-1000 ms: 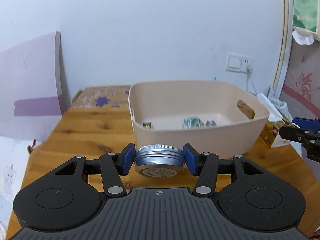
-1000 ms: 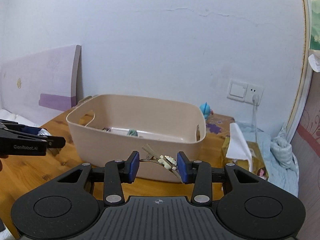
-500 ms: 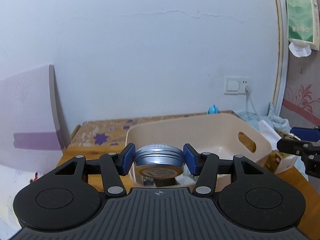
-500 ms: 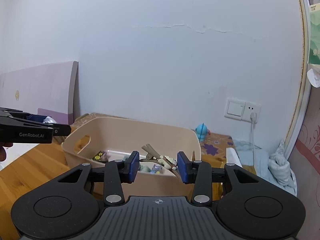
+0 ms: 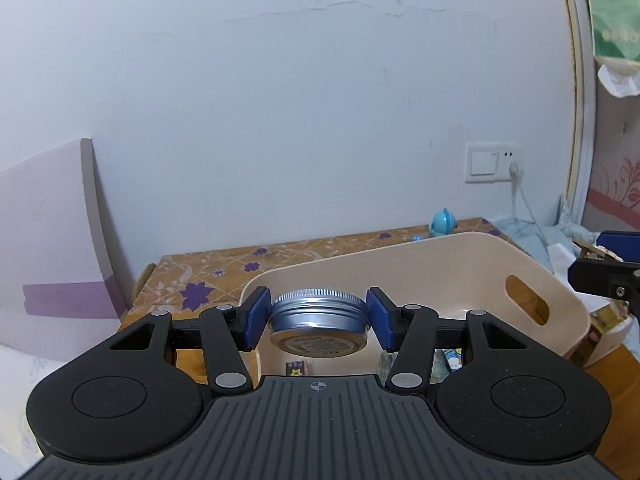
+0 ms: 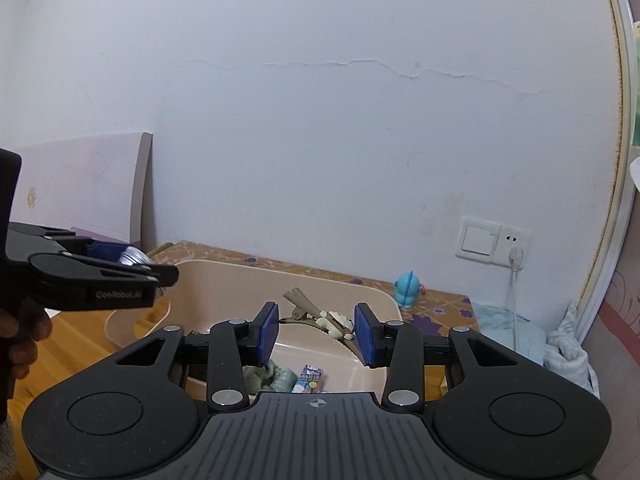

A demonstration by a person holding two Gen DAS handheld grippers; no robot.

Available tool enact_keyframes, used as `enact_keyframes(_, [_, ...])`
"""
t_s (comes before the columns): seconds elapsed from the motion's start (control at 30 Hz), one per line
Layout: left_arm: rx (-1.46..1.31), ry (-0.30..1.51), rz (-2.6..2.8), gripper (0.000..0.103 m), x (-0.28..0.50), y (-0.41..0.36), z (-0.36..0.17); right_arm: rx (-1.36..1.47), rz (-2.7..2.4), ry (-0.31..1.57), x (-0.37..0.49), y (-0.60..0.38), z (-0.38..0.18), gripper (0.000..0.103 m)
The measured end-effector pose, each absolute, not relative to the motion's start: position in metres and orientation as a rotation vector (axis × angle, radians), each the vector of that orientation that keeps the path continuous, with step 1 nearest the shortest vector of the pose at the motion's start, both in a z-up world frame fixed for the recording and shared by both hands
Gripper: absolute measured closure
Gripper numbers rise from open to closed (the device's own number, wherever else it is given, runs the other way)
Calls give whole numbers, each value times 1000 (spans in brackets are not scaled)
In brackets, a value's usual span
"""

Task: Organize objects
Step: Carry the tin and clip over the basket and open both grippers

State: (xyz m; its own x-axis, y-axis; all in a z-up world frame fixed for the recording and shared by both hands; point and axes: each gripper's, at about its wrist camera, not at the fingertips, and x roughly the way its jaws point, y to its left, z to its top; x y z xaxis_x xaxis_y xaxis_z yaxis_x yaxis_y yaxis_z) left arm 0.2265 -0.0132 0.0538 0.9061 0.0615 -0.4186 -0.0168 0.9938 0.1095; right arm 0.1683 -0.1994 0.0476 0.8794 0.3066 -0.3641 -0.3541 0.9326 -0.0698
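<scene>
My left gripper [image 5: 318, 318] clamps a round tin [image 5: 318, 327] between its pads, held above the near rim of the beige bin [image 5: 472, 264]. My right gripper [image 6: 316, 334] pinches a hair clip [image 6: 320, 316] over the bin's middle. Bare wall rises behind the bin. My own body hides most of the small items on the bin floor.

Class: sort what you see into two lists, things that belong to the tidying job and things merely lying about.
Job:
left gripper holding round metal tin
right gripper holding hair clip
beige bin

Lying about:
blue toy figure
wall switch
purple board
</scene>
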Motion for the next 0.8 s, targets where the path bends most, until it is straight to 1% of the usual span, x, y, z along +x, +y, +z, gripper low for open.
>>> enact_keyframes(0.17, [134, 461, 34, 49, 244, -19, 44, -98, 357, 407, 194, -195, 40, 64])
enact_keyframes(0.57, [122, 613, 5, 49, 281, -25, 12, -103, 360, 516, 237, -172, 13, 64])
enact_keyframes(0.8, [67, 719, -3, 49, 296, -20, -3, -67, 370, 618, 258, -170, -5, 64])
